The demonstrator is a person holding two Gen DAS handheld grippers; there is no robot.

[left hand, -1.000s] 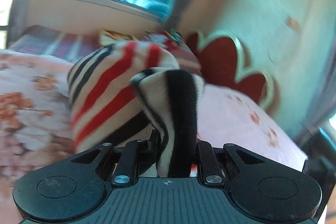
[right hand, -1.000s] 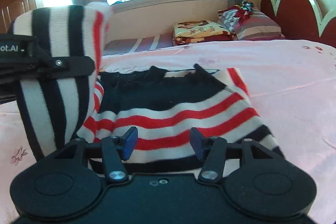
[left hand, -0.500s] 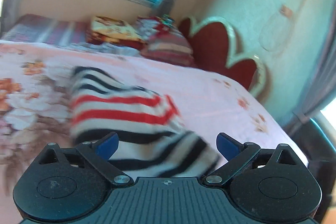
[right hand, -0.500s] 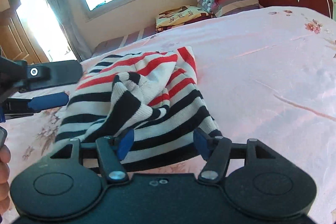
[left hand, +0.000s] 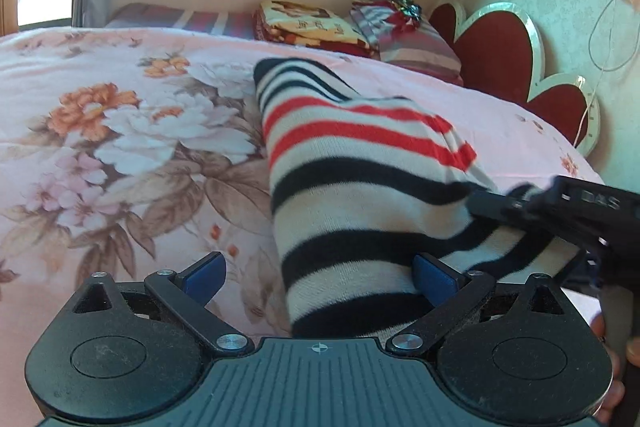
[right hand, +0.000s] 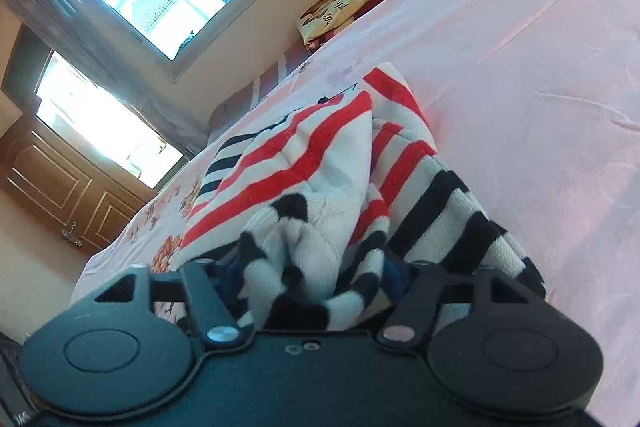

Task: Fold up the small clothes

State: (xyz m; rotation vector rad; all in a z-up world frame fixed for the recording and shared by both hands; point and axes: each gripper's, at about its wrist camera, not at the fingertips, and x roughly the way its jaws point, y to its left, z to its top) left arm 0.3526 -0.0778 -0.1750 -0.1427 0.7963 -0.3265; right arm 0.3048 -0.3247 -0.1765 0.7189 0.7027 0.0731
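Note:
A small knitted sweater [left hand: 360,195] with red, black and white stripes lies folded on the pink floral bedspread [left hand: 120,147]. My left gripper [left hand: 320,277] is open just above its near end, blue pads apart, one on each side of the cloth. My right gripper [right hand: 308,275] has bunched sweater cloth [right hand: 320,211] between its fingers, which stand partly closed around it. The right gripper also shows in the left wrist view [left hand: 560,207], at the sweater's right edge.
Folded blankets [left hand: 308,23] and a striped pillow [left hand: 408,39] lie at the head of the bed by the window. A red scalloped headboard [left hand: 500,55] stands on the right. A wooden cabinet [right hand: 60,187] is beyond the bed's left side.
My left gripper let go of the sweater, which dropped onto the bed, and it stays open. My right gripper moved in, tilted, and closed on the bunched cloth.

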